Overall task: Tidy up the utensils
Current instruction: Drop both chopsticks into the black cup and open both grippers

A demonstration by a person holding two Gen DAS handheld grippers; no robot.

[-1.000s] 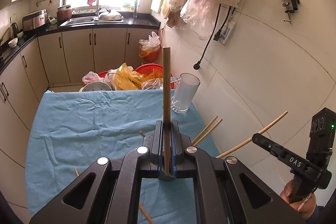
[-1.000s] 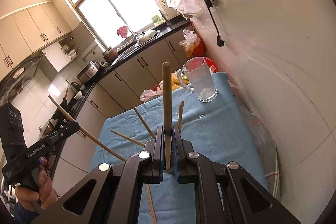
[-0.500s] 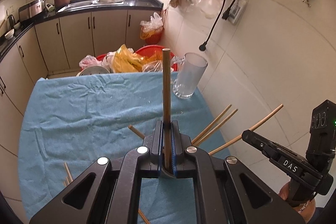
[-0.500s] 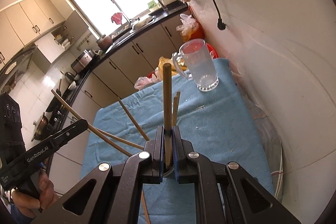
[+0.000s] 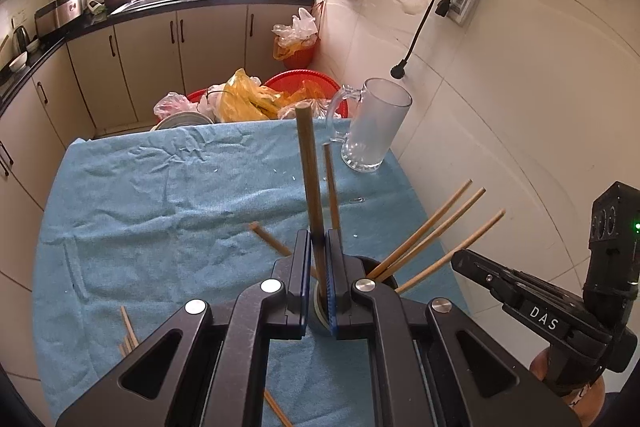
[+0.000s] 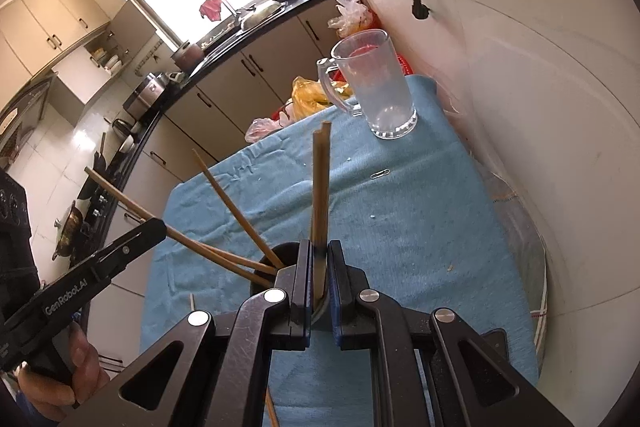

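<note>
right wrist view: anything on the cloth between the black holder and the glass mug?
Just a paperclip and small crumbs on the blue cloth between the black holder and glass mug; right wrist view.

surface: table covered by a wrinkled blue towel | 1 o'clock, far corner: an upright glass mug is seen | centre right: a paperclip lies flat | 6 o'clock, near edge: a dark holder cup with chopsticks | 7 o'clock: loose chopsticks are seen on the cloth
</note>
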